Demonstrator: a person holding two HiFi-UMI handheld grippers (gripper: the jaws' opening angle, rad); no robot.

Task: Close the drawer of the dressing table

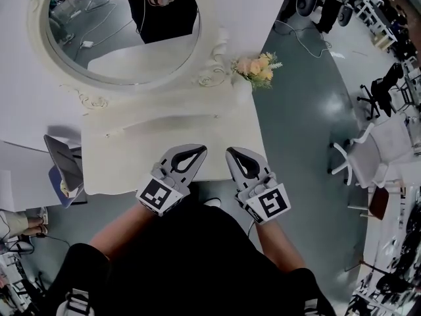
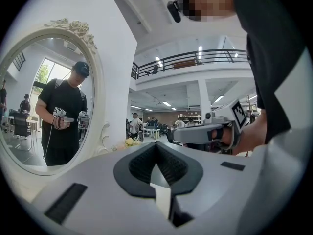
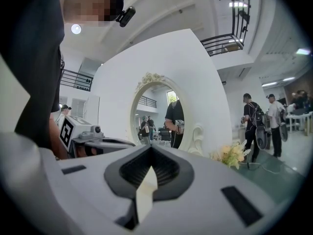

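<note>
One pale counter (image 1: pixel 131 150) stands against a white wall, with an oval mirror (image 1: pixel 125 38) behind it and flowers (image 1: pixel 258 70) at its back right corner. Grey floor (image 1: pixel 296 124) lies open to the right, and a white chair (image 1: pixel 358 157) stands well apart. The counter's wavy front edge runs left to right, facing the person. The drawer sits under that edge, hidden from above, so I cannot tell how it lies. The left gripper (image 1: pixel 197 151) and right gripper (image 1: pixel 233 153) hover level over the edge, side by side, each with jaws pressed together on nothing.

Flowers (image 1: pixel 258 70) stand on the dressing table (image 1: pixel 164 143), right of the mirror (image 1: pixel 118 25).
</note>
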